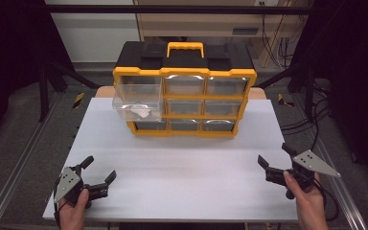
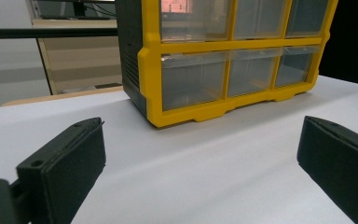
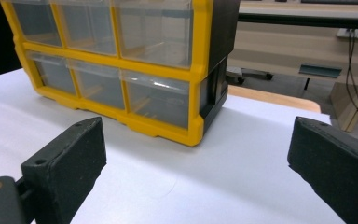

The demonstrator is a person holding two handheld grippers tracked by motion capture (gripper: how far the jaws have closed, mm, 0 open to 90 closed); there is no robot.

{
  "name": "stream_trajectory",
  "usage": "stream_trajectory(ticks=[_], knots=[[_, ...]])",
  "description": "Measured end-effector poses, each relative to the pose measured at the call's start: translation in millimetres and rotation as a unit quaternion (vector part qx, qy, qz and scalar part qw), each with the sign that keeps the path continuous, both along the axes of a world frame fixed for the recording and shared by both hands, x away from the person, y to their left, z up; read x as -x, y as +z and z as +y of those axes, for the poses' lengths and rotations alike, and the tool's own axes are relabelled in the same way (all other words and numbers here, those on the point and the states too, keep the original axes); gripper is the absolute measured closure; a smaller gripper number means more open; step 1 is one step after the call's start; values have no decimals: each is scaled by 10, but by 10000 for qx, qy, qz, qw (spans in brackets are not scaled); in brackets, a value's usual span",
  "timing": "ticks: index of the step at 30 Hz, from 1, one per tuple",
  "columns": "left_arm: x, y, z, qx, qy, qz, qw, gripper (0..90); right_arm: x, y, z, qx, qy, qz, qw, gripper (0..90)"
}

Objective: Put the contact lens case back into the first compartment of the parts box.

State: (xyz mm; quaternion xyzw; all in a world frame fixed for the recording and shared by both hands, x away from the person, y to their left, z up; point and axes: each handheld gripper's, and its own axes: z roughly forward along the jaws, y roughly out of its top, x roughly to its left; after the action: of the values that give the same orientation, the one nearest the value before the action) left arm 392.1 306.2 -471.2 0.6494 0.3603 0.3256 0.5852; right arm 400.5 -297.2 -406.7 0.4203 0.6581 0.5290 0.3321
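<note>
Standing toward the far side of the white table (image 1: 182, 167), the yellow-and-black drawer organizer (image 1: 184, 91) has one clear drawer (image 1: 138, 103) at its upper left pulled well out, with a small pale item (image 1: 139, 113) lying in it, too small to identify. That drawer is probably the thing to work: thin transparent plastic, light, stiff but slick, and likely to crack or skew on its runners if squeezed hard or pushed off-centre. A hold on its front wall or lip, near the middle, looks safest. The organizer itself seems bulky enough to stay put under a gentle push. Both the left claw (image 1: 99, 176) and the right claw (image 1: 274, 157) hover near the table's near edge, well short of the organizer, jaws spread wide and holding nothing.
</note>
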Motion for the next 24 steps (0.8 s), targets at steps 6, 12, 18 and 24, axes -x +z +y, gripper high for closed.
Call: stream_trajectory(ticks=[6, 12, 18, 24], knots=[[0, 0, -3, -4, -7, 3, 10000, 8, 34, -96, -14, -34, 17, 45, 10000, 47], [1, 0, -4, 2, -15, 8, 10000, 8, 51, -184, -6, -87, 74, 77, 9999, 45], [-1, 0, -2, 1, -22, 9, 10000, 8, 52, -294, 12, -131, 125, 166, 9997, 44], [1, 1, -5, -11, -24, 4, 10000, 8, 55, -385, 52, -212, 210, 204, 9993, 43]])
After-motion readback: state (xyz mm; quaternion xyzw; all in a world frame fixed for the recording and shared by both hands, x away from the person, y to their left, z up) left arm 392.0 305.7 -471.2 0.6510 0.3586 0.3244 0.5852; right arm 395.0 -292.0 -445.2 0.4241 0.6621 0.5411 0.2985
